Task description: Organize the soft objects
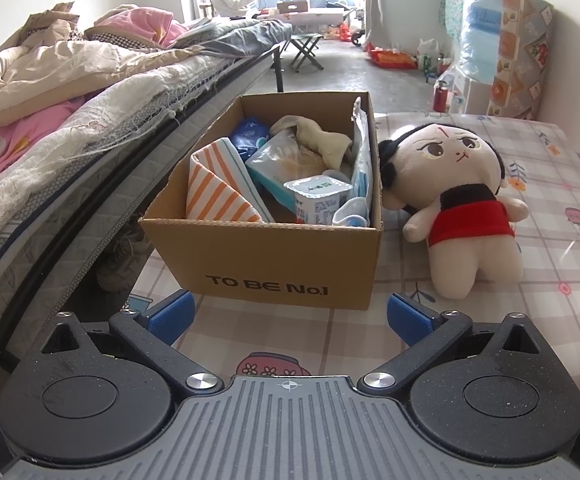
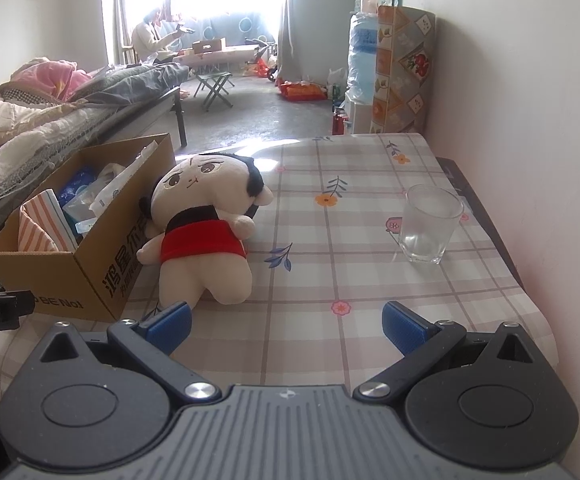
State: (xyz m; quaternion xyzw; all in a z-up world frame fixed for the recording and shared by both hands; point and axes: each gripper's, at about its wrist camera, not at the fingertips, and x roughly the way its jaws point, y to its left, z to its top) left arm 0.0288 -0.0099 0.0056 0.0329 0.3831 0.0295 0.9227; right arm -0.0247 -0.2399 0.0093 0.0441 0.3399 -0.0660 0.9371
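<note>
Both grippers, the left gripper [image 1: 289,316] and the right gripper [image 2: 286,322], are hovering with blue-padded fingers spread wide and holding nothing above the checked, flower-printed tablecloth [image 2: 350,248]. An open brown cardboard box [image 1: 274,256] printed "TO BE No.1" is sitting on it, holding an orange-striped cloth [image 1: 218,192], plastic packets and a white sealed cup [image 1: 317,196]. Just right of the box, touching its side, a cream plush doll in a red top [image 2: 206,232] is lying on its back, with a clear drinking glass [image 2: 430,224] standing well apart, further right.
</note>
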